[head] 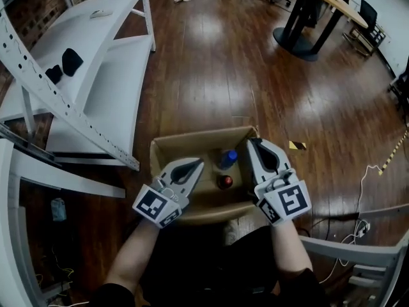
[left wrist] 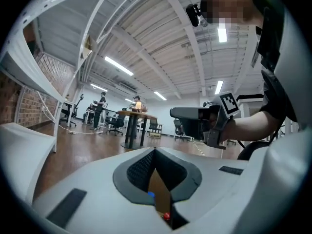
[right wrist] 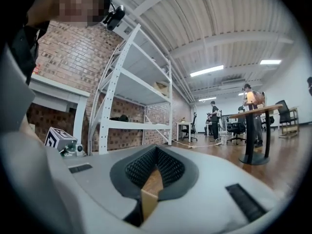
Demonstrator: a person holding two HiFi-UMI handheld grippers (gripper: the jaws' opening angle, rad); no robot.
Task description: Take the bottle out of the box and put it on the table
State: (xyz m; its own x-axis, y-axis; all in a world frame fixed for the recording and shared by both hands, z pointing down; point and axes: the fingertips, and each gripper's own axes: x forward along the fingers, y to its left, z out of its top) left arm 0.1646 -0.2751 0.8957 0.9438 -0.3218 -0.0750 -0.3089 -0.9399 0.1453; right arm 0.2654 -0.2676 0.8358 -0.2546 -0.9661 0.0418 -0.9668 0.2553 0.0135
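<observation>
Cardboard box [head: 192,139] sits open on the wooden floor [head: 223,62] in the head view, with a blue-capped bottle [head: 228,158] and a red-capped bottle [head: 225,182] standing inside it. The left gripper [head: 199,162] hangs over the box's near left part, and the blue cap lies just to the right of its fingertips. The right gripper [head: 254,141] is at the box's right wall; both bottles are to the left of its fingers. White shelving [head: 96,43] stands well beyond the left fingers. In the left gripper view the two fingers meet at their tips, pressed together with nothing between them. Through the gap below the tips show brown cardboard, the blue cap [left wrist: 150,195] and the red cap [left wrist: 166,216]. The right gripper points leftward across the view, above and to the right of those tips. In the right gripper view the fingers also meet at the tips and clamp nothing. A cardboard edge [right wrist: 147,201] shows in the gap beneath them, and the left gripper's marker cube [right wrist: 58,139] lies off to their left.
</observation>
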